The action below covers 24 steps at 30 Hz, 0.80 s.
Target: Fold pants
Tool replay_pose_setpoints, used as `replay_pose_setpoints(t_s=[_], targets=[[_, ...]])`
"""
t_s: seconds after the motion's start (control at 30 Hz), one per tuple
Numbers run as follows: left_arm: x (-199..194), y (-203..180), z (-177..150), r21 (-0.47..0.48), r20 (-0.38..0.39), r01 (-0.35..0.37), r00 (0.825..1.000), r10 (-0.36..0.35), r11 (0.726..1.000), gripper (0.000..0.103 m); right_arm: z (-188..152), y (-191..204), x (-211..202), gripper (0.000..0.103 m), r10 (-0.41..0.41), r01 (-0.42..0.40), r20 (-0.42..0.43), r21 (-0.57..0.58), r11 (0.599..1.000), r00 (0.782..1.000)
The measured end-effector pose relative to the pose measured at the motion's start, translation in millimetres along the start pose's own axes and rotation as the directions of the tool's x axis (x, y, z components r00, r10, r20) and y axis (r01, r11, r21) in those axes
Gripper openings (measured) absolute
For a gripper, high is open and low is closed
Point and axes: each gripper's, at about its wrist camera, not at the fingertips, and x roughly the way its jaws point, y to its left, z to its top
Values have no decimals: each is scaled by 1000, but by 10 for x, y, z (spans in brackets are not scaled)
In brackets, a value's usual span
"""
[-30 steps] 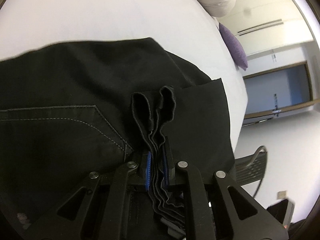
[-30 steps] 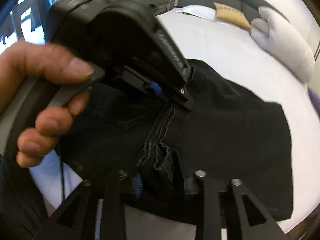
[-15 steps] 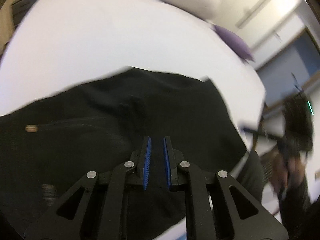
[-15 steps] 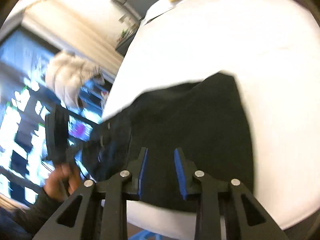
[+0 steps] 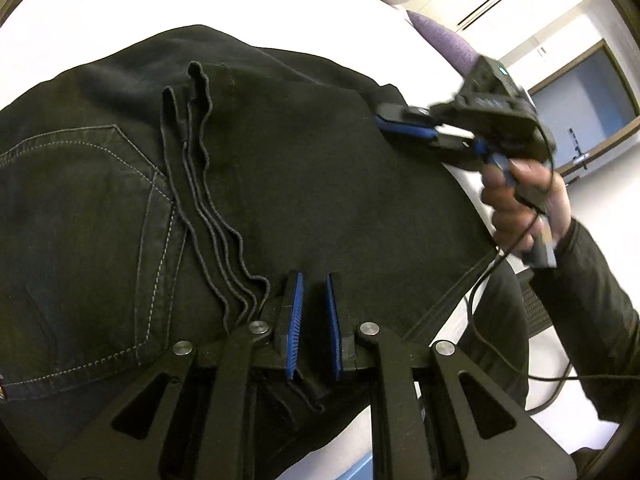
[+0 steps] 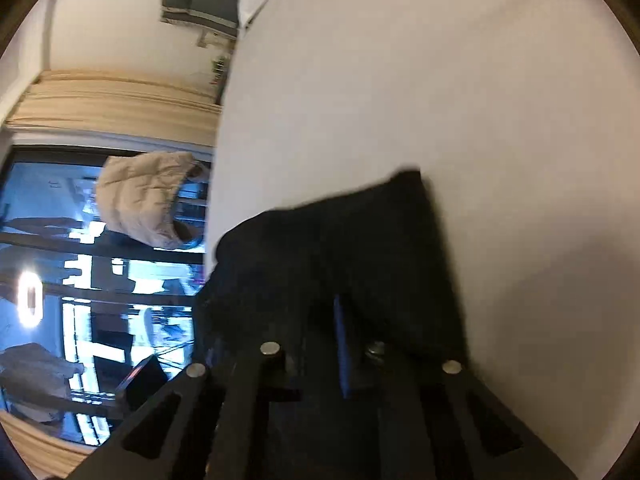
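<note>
We see black pants (image 5: 280, 168) folded on bed (image 5: 100, 12); no readable labels. Left tool (image 5: 314, 320) closed, gripping nothing. Right tool (image 5: 404, 122) closing, nothing between pads.

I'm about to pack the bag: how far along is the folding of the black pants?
Mostly done: the black denim pants lie as a stacked bundle on the white bed, hems layered. Neither the left gripper nor the right gripper, whose jaws are closing, holds cloth. Perhaps a final smoothing or another fold is left.
</note>
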Motion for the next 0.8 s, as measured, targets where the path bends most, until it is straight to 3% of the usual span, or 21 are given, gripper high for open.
replay_pose_setpoints(t_s=[0.23,0.4,0.53,0.63,0.67,0.77,0.8], targets=[[-79,127,-19,-10,0,13,1000,-13,1000,12,-550,-21,-243,16,7,-8,-56,-26,1000,998],[-118,159,-133,-16,14,27,1000,-26,1000,12,-957,-25,-478,25,53,-54,-46,-18,998,998],[-69,158,-141,-16,19,25,999,-25,1000,12,-1109,-31,-471,26,79,-79,-39,1,997,996],[-65,168,-172,-2,31,26,999,-26,1000,12,-1145,-107,-461,15,59,-59,-26,-10,998,998],[-66,168,-195,3,39,31,999,-31,1000,12,-1149,-130,-448,0,35,-36,-22,-18,999,999],[-137,203,-250,-8,63,58,996,-58,998,12,-1130,-152,-458,0,-7,7,-24,30,1000,1000],[-188,176,-267,-1,71,45,996,-45,999,12,-1121,-2,-454,7,-40,40,-16,-4,999,999]])
